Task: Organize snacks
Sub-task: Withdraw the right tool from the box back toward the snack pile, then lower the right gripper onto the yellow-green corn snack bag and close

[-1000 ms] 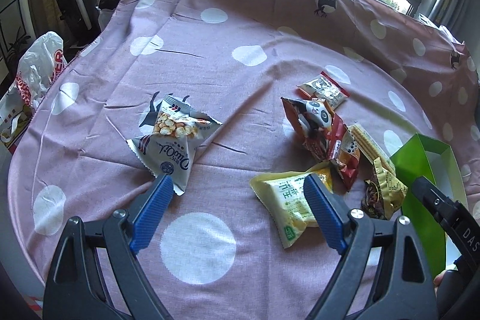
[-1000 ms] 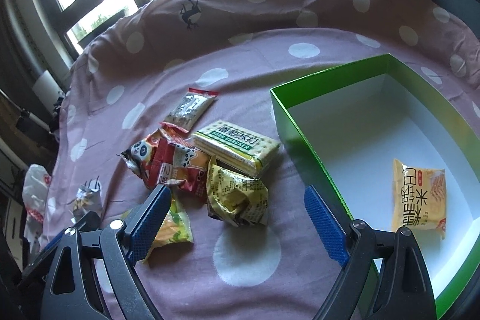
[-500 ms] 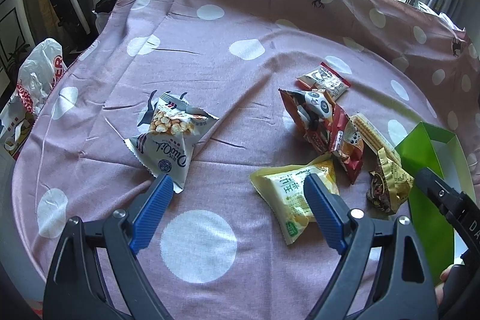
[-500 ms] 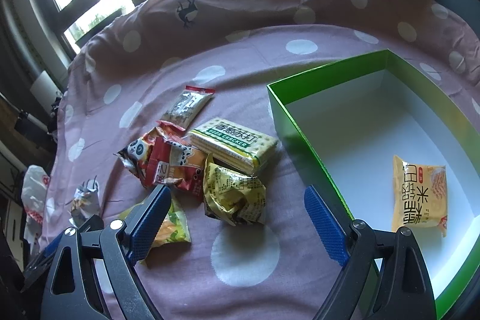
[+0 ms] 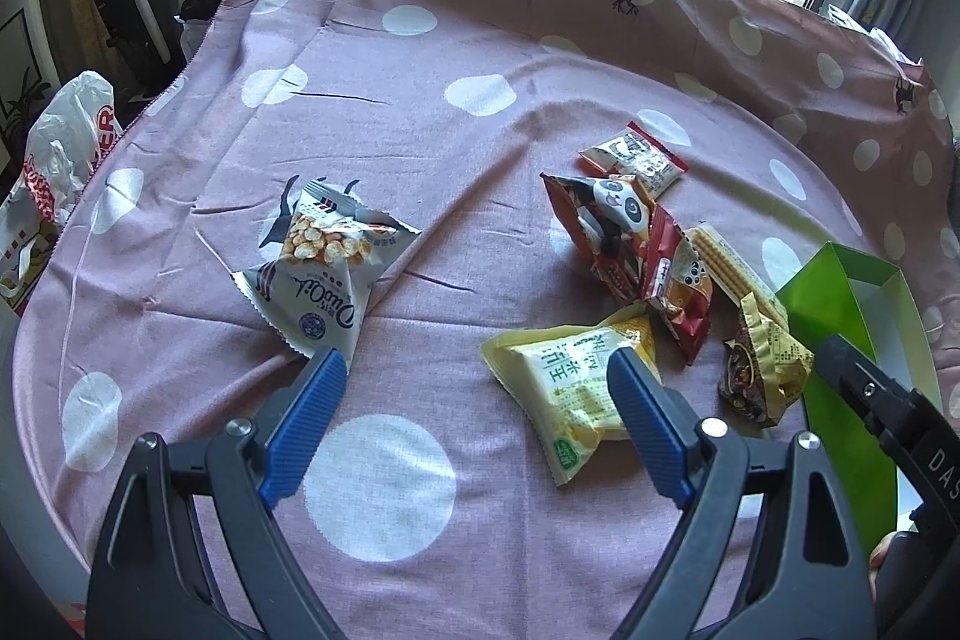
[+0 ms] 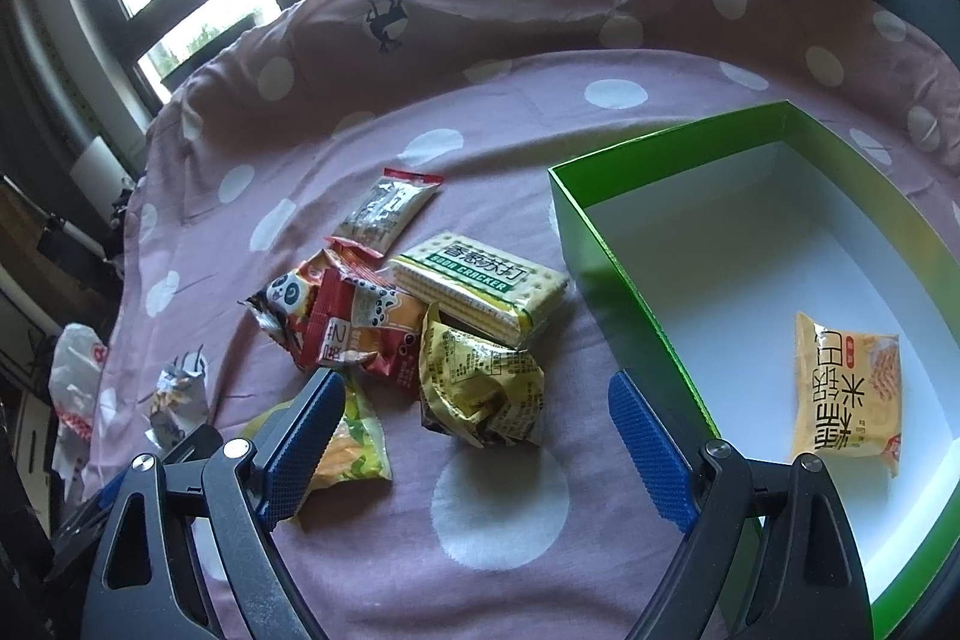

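Note:
Snack packets lie on a pink dotted cloth. In the left wrist view: a silver packet [image 5: 327, 271], a pale yellow packet [image 5: 570, 376], a red panda packet [image 5: 624, 244], a gold crumpled packet [image 5: 759, 370]. My left gripper [image 5: 477, 400] is open and empty, just short of the silver and yellow packets. In the right wrist view my right gripper [image 6: 477, 436] is open and empty above the cloth, near the gold packet [image 6: 480, 388], a soda cracker pack [image 6: 480, 286] and the green box [image 6: 606, 250], which holds one orange packet [image 6: 846, 394].
A small red-edged packet [image 6: 390, 205] lies behind the pile. The cloth rises in a fold toward the windows at the back. A white plastic bag [image 5: 57, 160] sits off the table's left edge. The right gripper's body [image 5: 888, 412] shows at the left view's right edge.
Both grippers have drifted slightly; the snacks sit a little farther left and lower in view. Nothing was gripped or released.

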Motion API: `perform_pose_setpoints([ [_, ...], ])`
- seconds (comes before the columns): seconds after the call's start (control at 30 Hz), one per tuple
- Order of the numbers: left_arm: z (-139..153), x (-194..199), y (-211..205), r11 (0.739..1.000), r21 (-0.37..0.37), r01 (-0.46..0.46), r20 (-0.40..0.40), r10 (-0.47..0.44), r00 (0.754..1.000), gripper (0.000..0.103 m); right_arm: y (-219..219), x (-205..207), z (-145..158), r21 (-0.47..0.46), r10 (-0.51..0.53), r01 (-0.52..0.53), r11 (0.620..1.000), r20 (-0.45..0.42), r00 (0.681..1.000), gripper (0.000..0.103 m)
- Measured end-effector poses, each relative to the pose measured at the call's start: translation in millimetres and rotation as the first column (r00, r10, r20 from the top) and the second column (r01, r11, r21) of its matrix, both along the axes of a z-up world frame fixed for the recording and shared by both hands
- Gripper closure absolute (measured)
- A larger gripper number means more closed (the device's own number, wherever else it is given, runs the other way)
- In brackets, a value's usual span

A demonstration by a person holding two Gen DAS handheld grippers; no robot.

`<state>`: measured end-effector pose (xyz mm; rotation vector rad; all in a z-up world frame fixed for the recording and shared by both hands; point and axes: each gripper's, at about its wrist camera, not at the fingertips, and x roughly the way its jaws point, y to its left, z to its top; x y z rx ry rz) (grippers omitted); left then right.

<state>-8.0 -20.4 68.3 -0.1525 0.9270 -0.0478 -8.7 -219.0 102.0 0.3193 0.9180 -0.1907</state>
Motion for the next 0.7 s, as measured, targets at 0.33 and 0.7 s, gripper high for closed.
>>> perform_pose_setpoints([
  [0.33,0.4,3.2,-8.2,0.999,-0.032,0.028,0.007,-0.028,1.000,0.019,12.7,18.7,46.7,0.055,0.112,-0.111,0.992,-0.013,0.994,0.039],
  [0.7,-5.3,4.6,-7.3,0.998,-0.059,0.025,-0.023,-0.026,0.999,0.030,18.0,35.3,14.8,0.066,0.169,-0.165,0.984,-0.059,0.984,0.047],
])
